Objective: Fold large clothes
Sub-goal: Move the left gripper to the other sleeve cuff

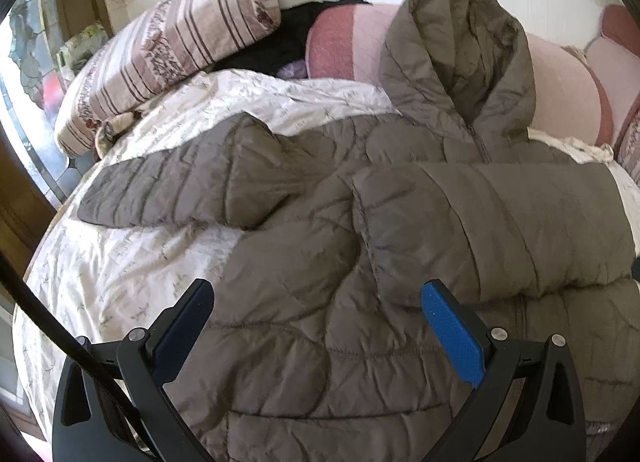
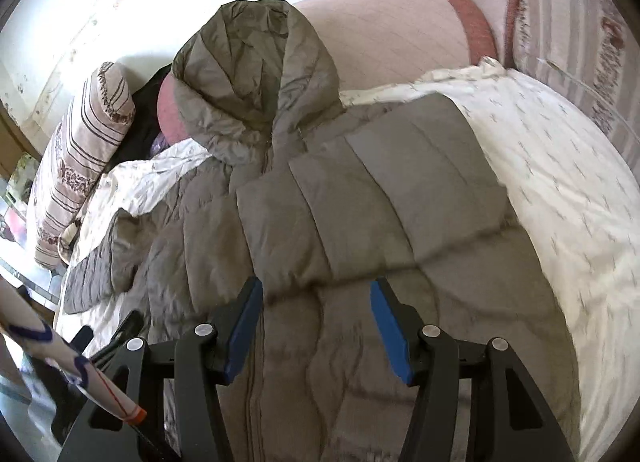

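Quilted grey-brown hooded jacket (image 1: 320, 262), laid flat on a bed.

The jacket is spread front-up over a white printed bedspread (image 1: 120, 282), hood (image 2: 256, 74) propped against a pink bolster (image 2: 392, 42); one sleeve (image 2: 360, 190) is folded across the chest. Left gripper (image 1: 316, 310) and right gripper (image 2: 316, 314) are held above it, fingers spread, nothing pinched.

No readable text, label, brand or number shows anywhere.

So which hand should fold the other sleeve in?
Left, probably. The left gripper hangs open nearer the spread sleeve; the right gripper is over the folded sleeve.
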`<state>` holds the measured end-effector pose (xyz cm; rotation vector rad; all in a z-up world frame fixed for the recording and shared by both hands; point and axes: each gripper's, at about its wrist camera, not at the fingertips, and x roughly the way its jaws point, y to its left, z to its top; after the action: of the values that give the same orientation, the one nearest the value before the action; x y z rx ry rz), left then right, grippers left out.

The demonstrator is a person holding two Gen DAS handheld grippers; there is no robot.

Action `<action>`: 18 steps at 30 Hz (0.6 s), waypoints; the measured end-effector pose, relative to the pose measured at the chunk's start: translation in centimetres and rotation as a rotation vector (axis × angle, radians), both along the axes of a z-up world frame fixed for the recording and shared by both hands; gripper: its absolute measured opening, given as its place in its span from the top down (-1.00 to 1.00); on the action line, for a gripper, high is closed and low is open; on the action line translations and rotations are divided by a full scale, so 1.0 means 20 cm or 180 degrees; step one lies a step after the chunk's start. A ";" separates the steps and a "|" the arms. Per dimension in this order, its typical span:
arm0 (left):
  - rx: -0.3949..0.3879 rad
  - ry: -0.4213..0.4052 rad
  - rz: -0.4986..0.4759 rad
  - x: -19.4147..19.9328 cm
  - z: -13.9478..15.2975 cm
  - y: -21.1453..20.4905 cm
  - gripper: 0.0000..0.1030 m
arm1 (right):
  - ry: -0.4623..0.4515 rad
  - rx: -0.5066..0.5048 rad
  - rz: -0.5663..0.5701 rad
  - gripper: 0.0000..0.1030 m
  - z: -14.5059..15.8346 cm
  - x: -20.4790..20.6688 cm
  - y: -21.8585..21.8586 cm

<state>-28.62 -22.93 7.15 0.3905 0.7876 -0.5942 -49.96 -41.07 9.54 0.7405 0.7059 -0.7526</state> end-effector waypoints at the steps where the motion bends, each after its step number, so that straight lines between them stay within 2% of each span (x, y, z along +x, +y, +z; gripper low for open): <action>1: 0.0028 0.0039 -0.0024 -0.01 -0.02 -0.01 -1.00 | -0.0017 0.0031 -0.0055 -0.18 -0.01 -0.03 0.04; 4: 0.0099 0.0134 -0.0073 -0.03 -0.06 -0.04 -1.00 | 0.0004 0.0053 -0.0139 -0.18 -0.07 -0.06 0.13; 6: 0.0157 0.0169 -0.0107 -0.04 -0.09 -0.05 -1.00 | 0.0196 -0.0034 0.0019 -0.18 -0.13 0.00 0.16; 10: 0.0268 0.0240 -0.0121 -0.04 -0.15 -0.07 -1.00 | 0.0367 -0.0069 0.0127 -0.18 -0.23 0.05 0.13; 16: 0.0415 0.0520 -0.0062 0.02 -0.26 -0.10 -1.00 | 0.0535 0.0163 0.0138 -0.18 -0.36 0.08 0.05; 18: 0.0420 0.0533 -0.0053 0.02 -0.27 -0.11 -1.00 | 0.0570 0.0181 0.0159 -0.18 -0.39 0.08 0.05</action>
<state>-28.22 -25.08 1.68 0.4728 0.9882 -0.5974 -48.31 -39.99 1.83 0.7101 0.9078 -0.7619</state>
